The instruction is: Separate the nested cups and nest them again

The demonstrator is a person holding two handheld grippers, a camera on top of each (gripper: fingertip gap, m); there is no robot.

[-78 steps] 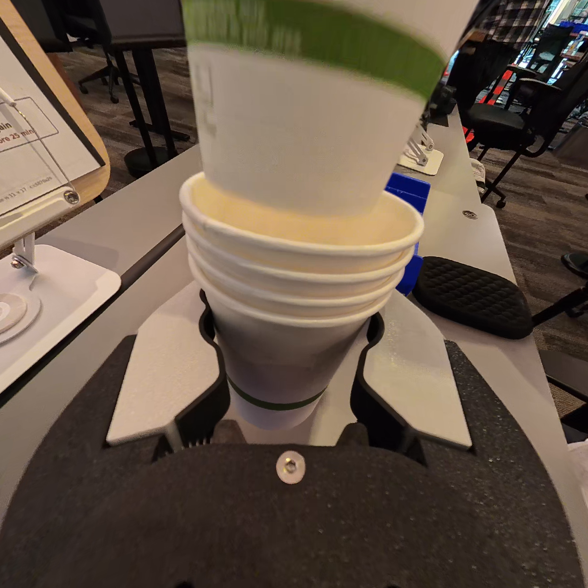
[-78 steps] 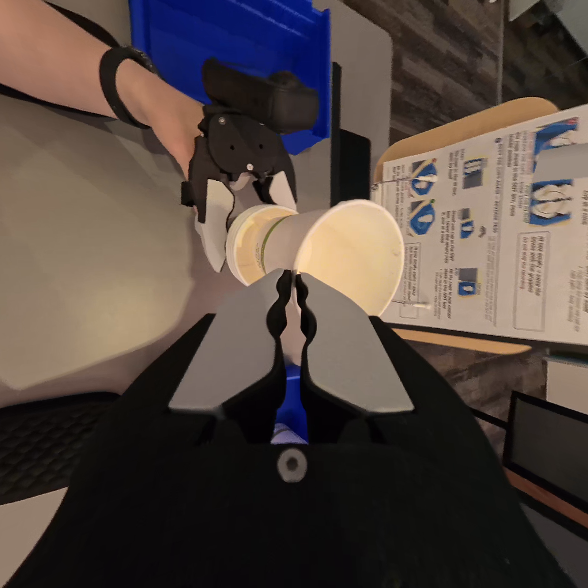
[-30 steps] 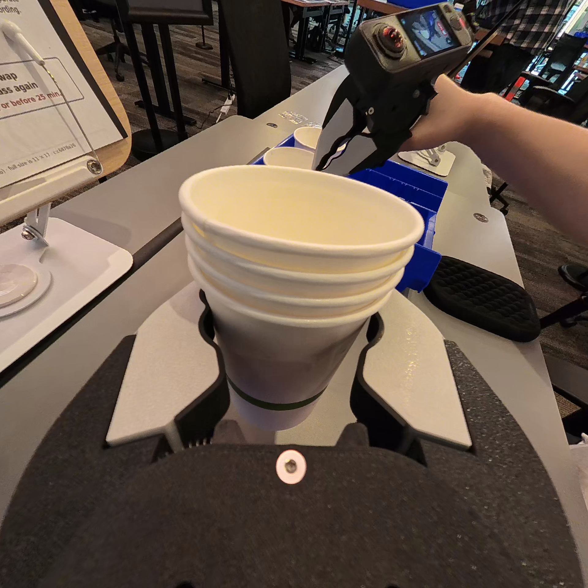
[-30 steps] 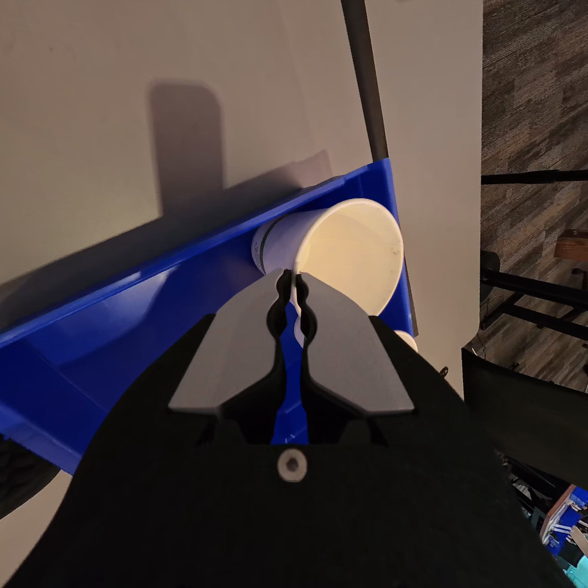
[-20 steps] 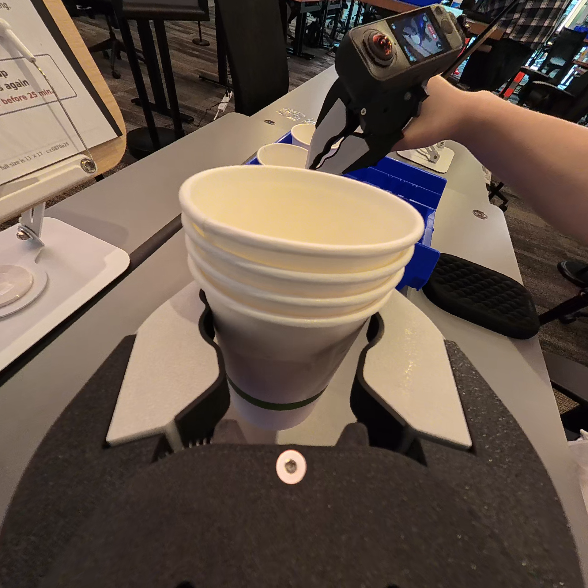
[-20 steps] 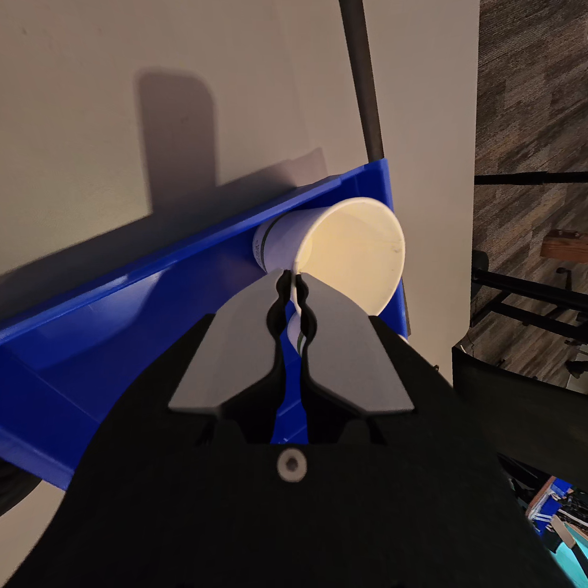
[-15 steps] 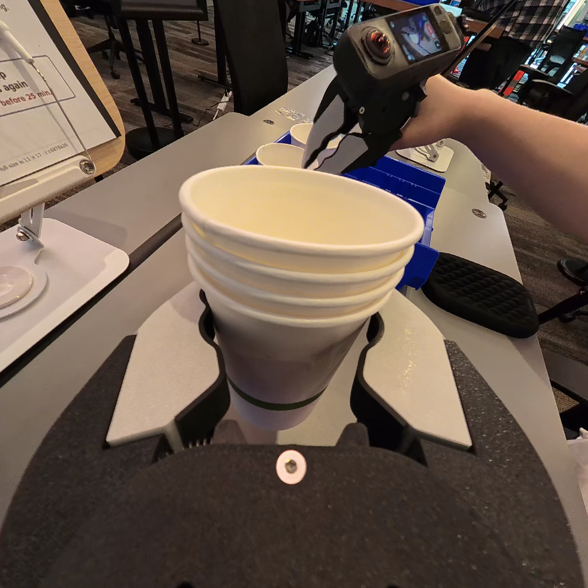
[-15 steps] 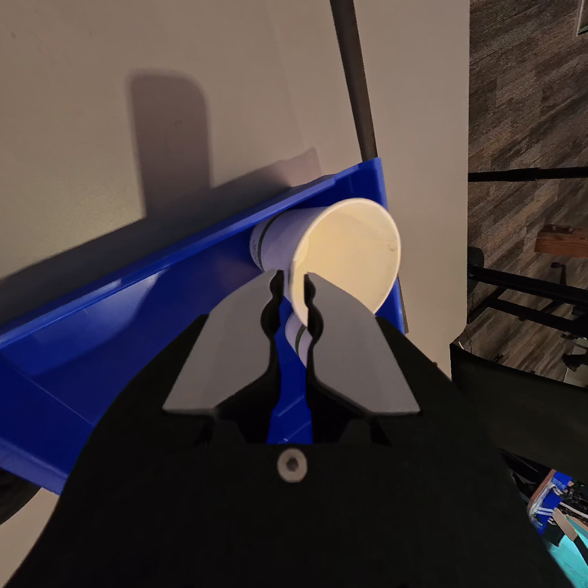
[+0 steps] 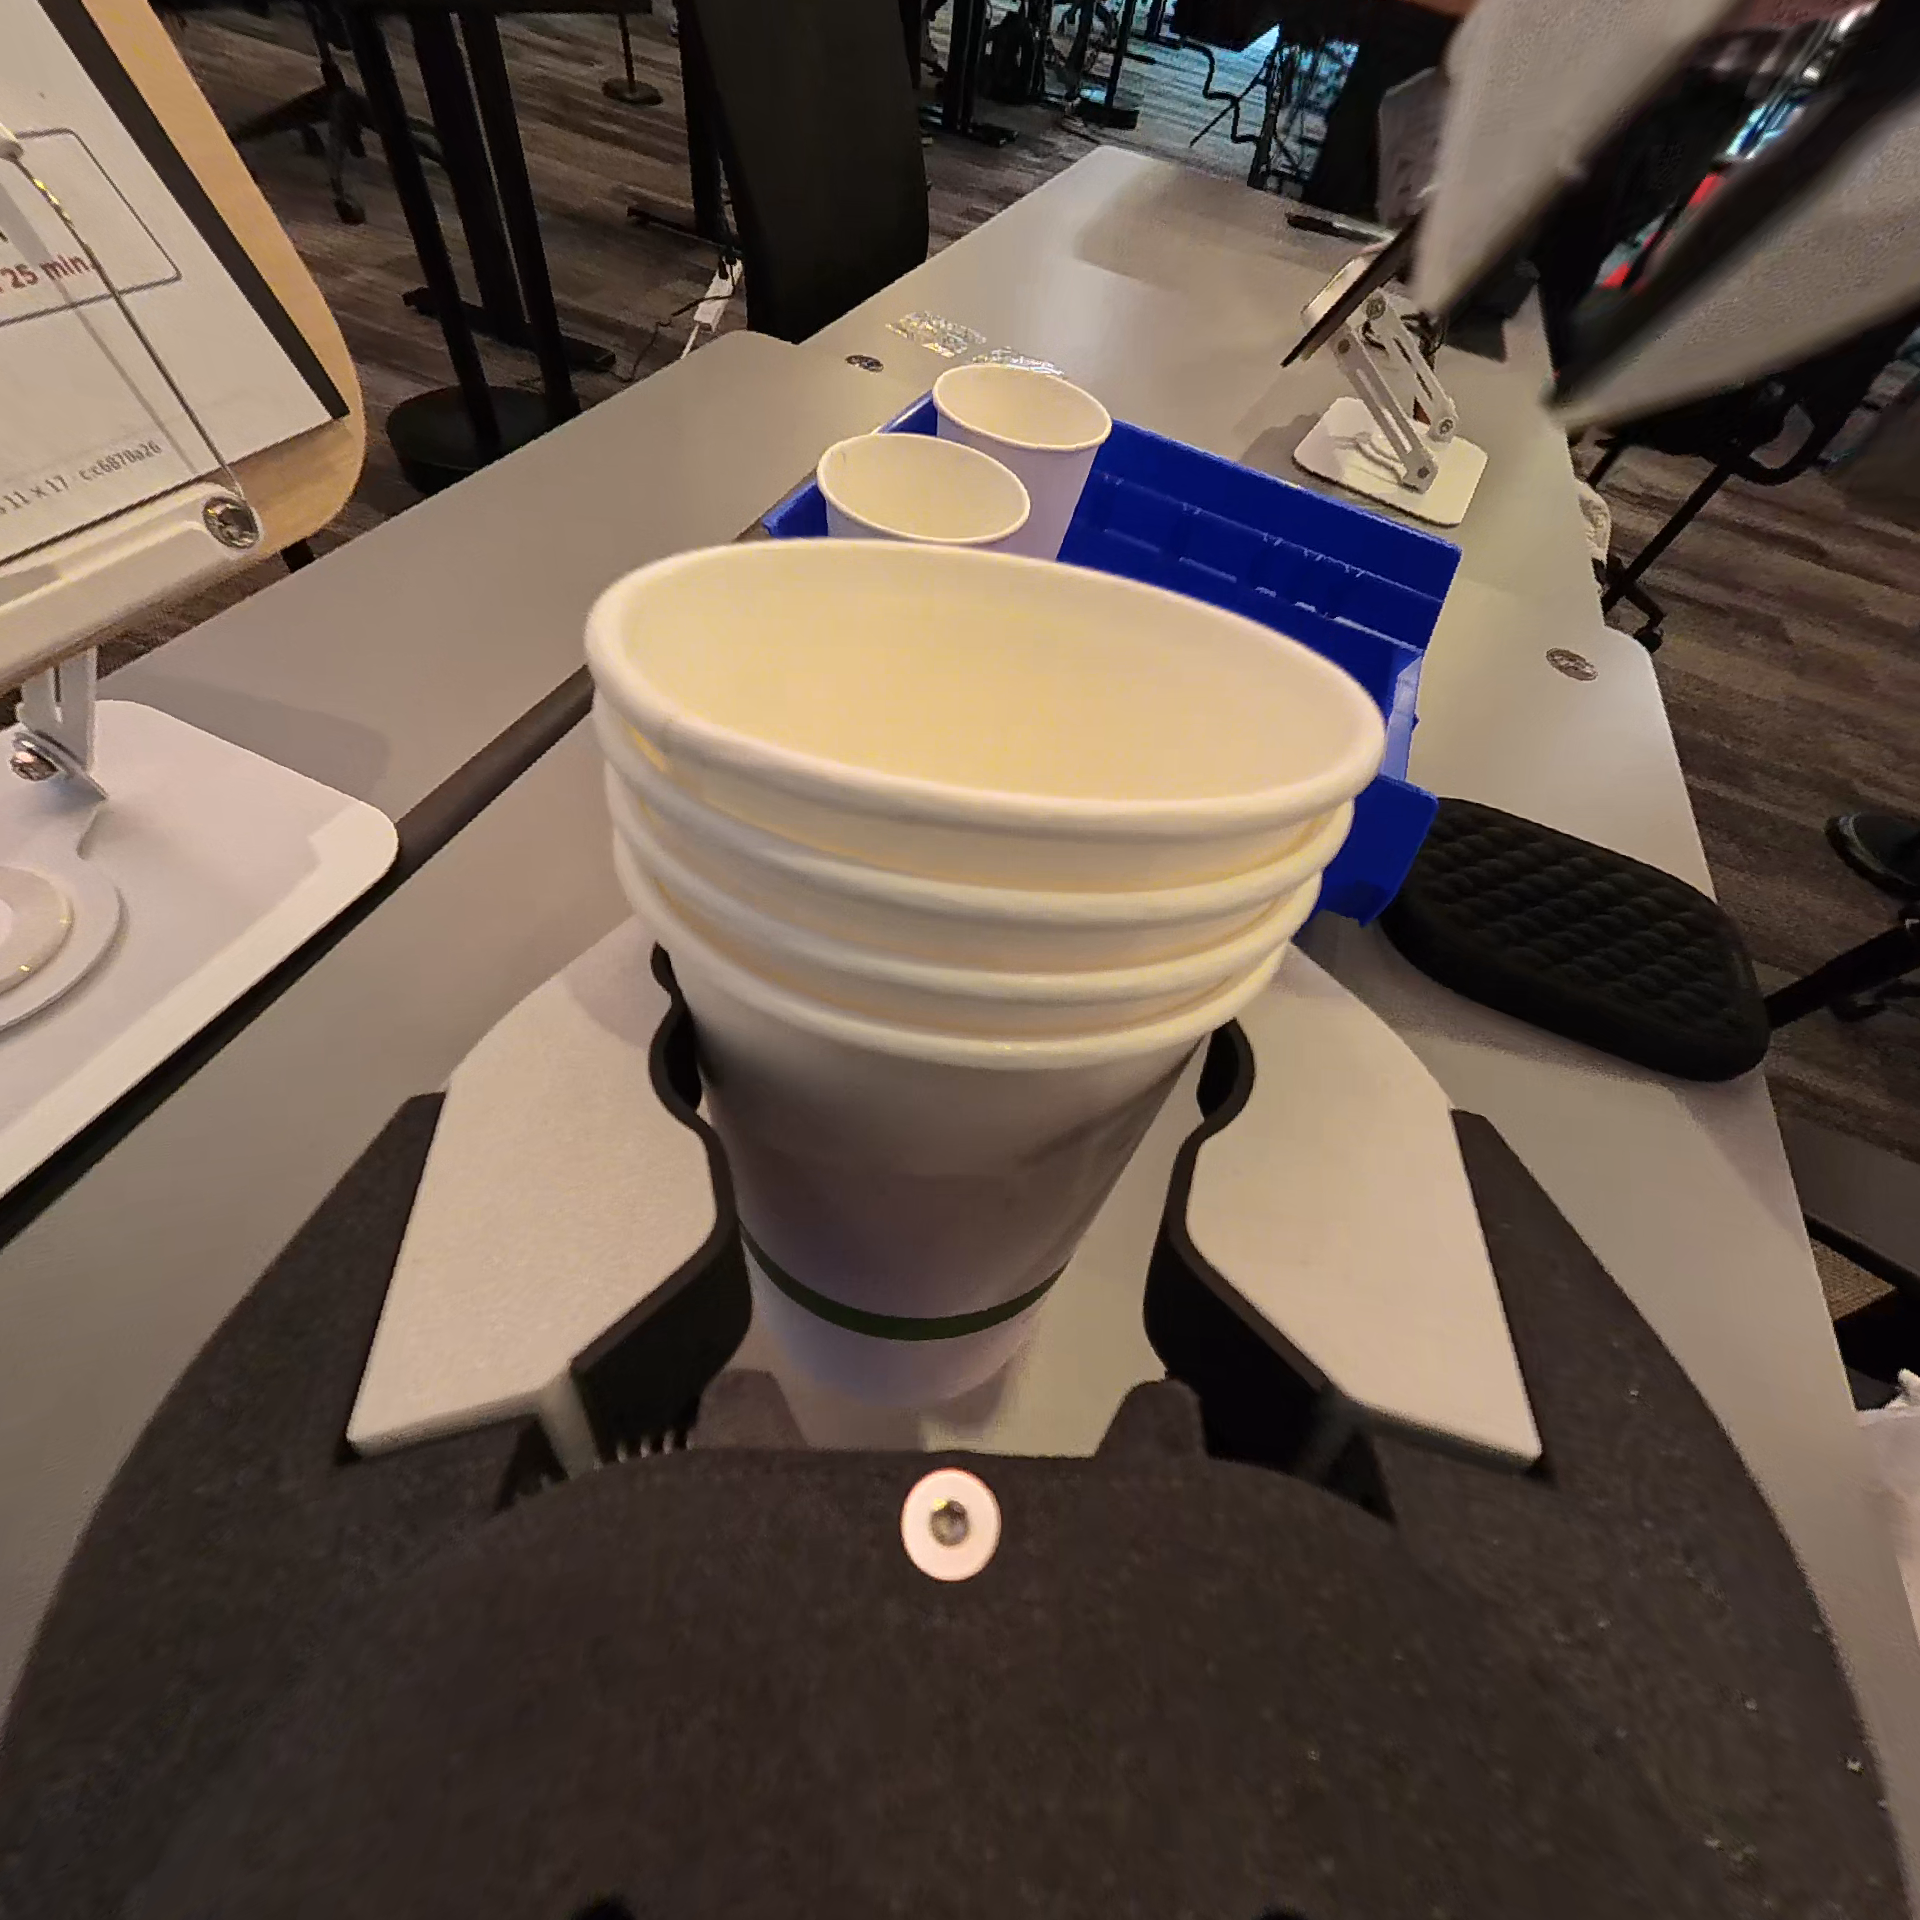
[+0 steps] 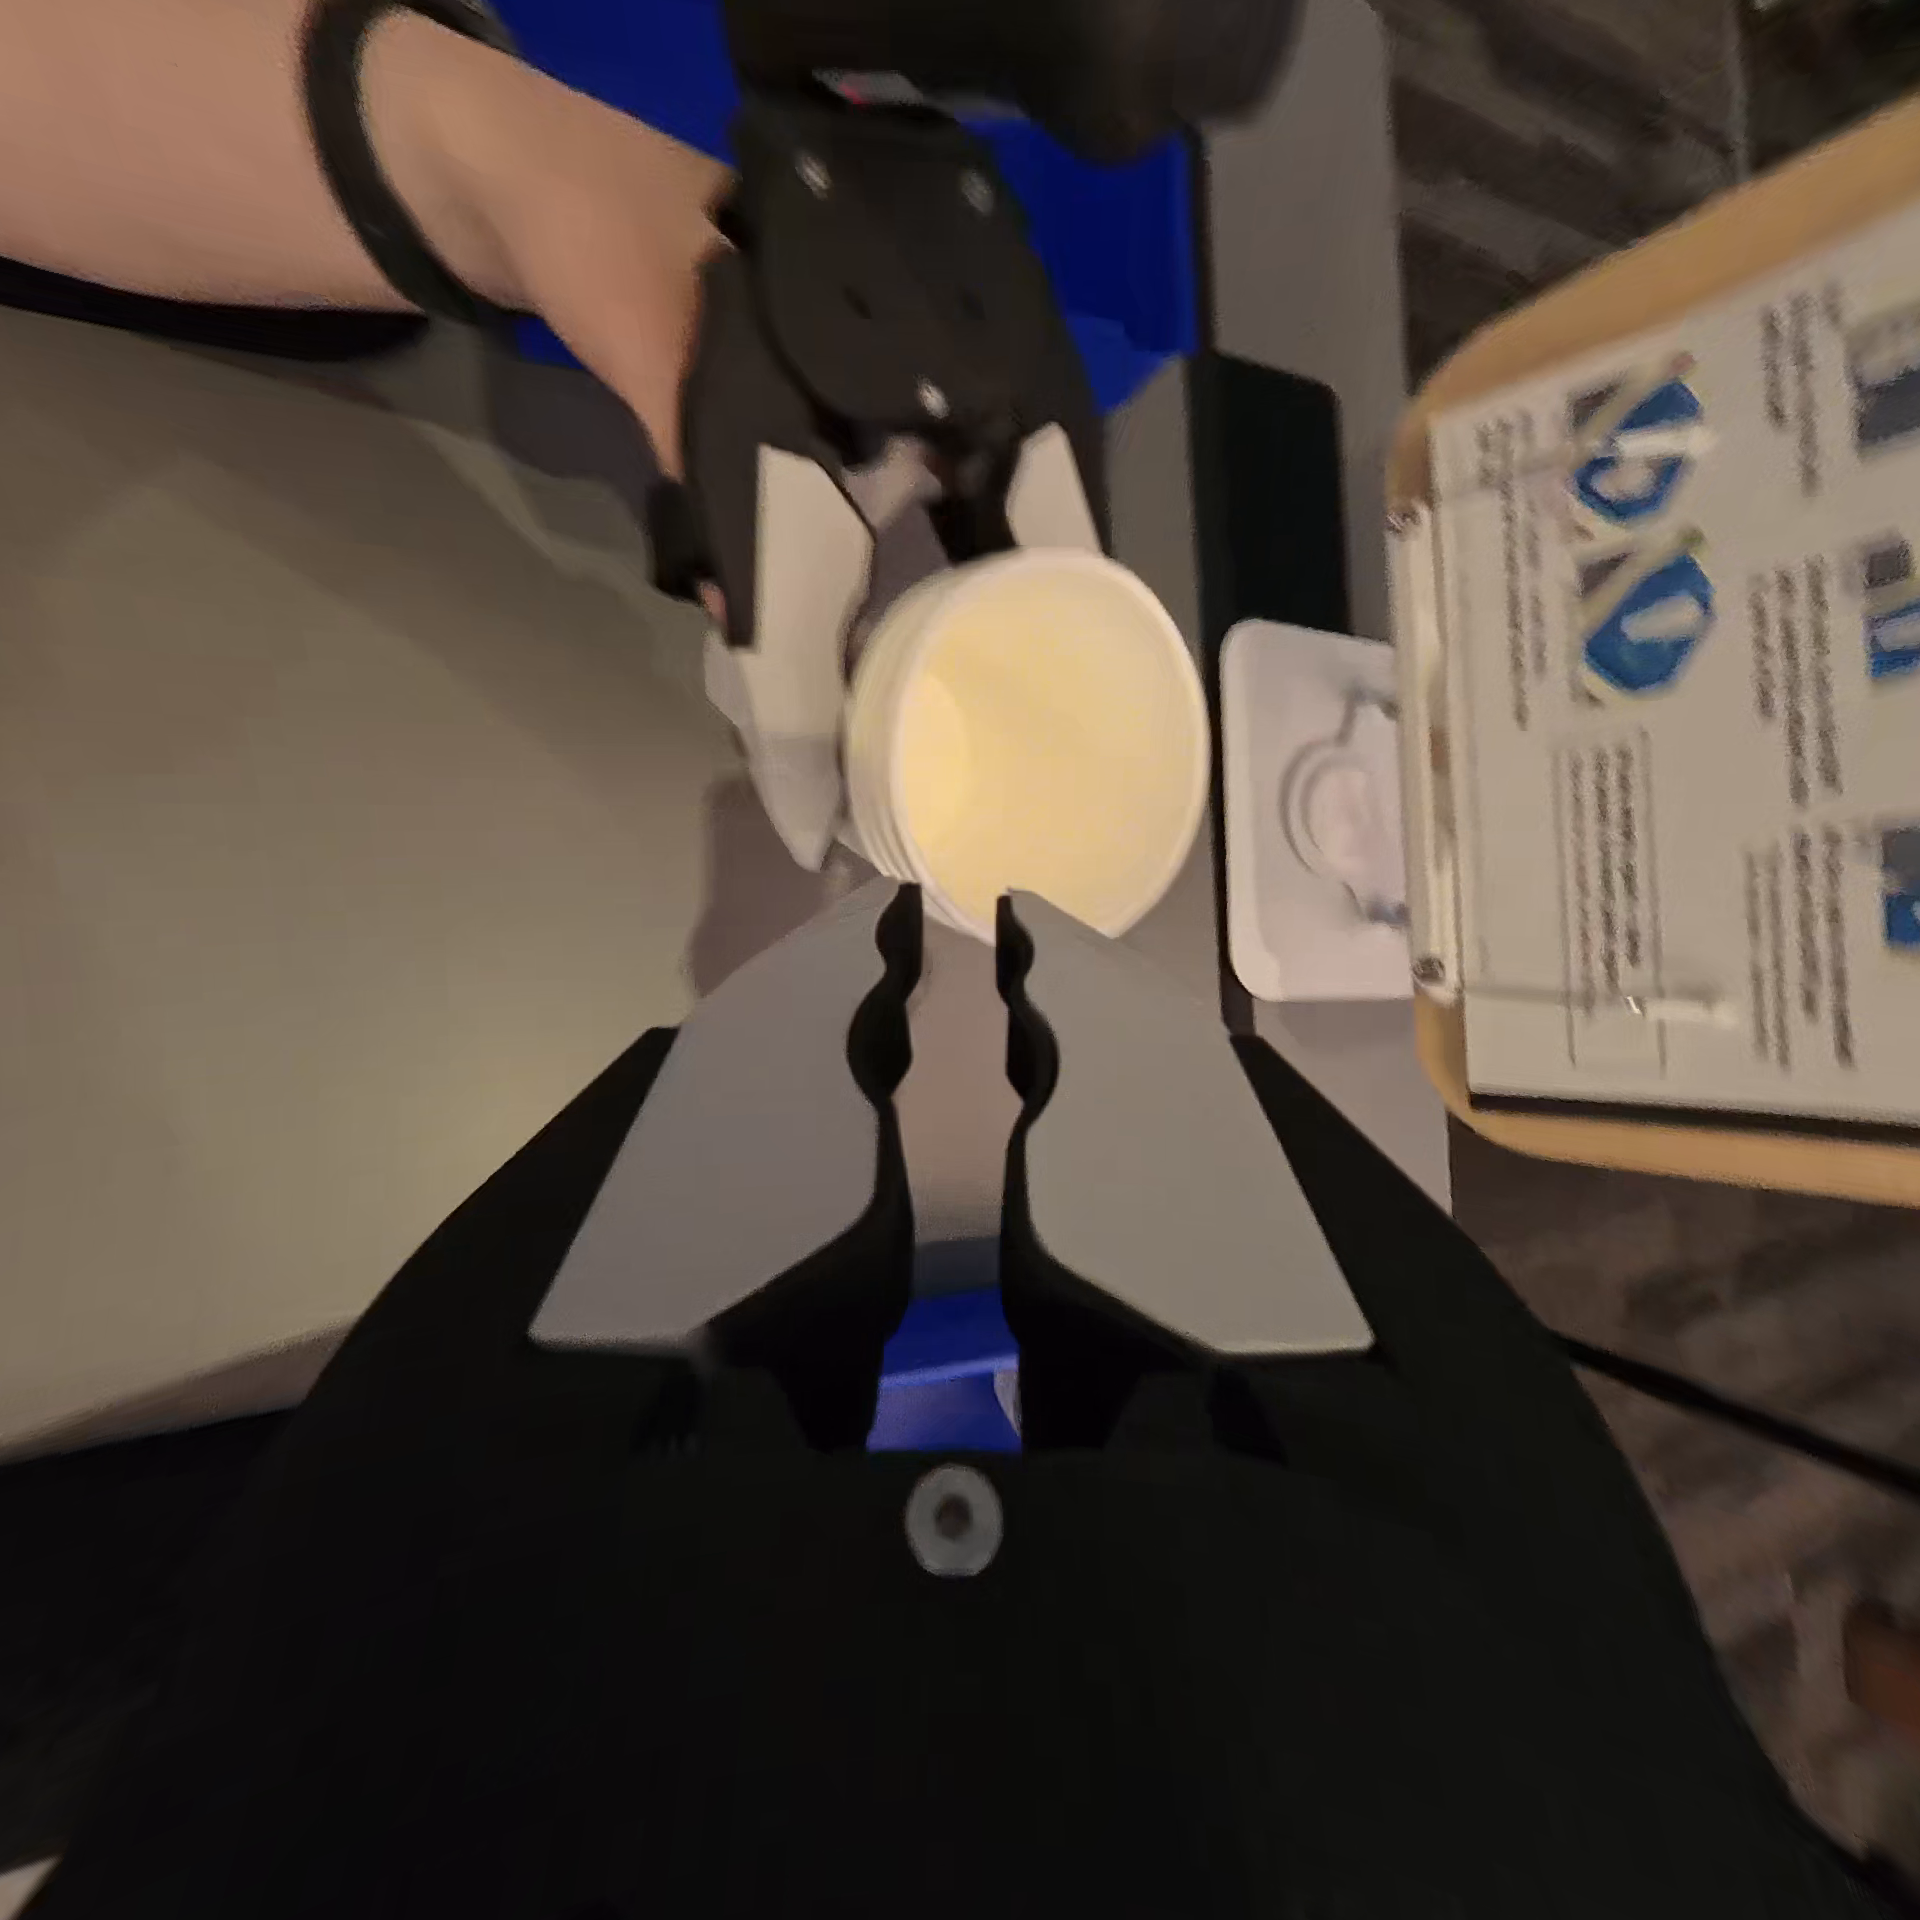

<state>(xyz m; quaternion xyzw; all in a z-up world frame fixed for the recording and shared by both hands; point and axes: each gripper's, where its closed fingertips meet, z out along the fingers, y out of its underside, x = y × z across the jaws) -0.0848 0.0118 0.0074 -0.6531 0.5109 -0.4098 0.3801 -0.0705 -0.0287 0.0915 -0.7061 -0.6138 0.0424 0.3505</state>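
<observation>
Nested cups (image 9: 966,883), four rims counted in the stack, are gripped upright between the two fingers of the left tool (image 9: 945,1164), which is clamped on the lowest cup's white wall just above its green band. The stack is held above the grey table (image 9: 540,540), near its front edge in the left wrist view. Farther off, two single cups (image 9: 925,488) are seen standing upright, side by side and touching or nearly so, at the left end of a blue bin (image 9: 1268,551) that rests on the table. A black padded rest (image 9: 1569,935) lies just right of the bin, and a white stand base (image 9: 166,894) sits at the left.

In the right wrist view, blurred by motion, the same stack (image 10: 1029,748) is looked into from its open mouth, with the left tool (image 10: 904,582) and the hand (image 10: 582,260) behind it. The right tool (image 10: 951,914) is empty, its fingers set narrowly apart, with the tips just short of the stack's rim. A printed sheet on a wooden board (image 10: 1683,665) is seen at the right.
</observation>
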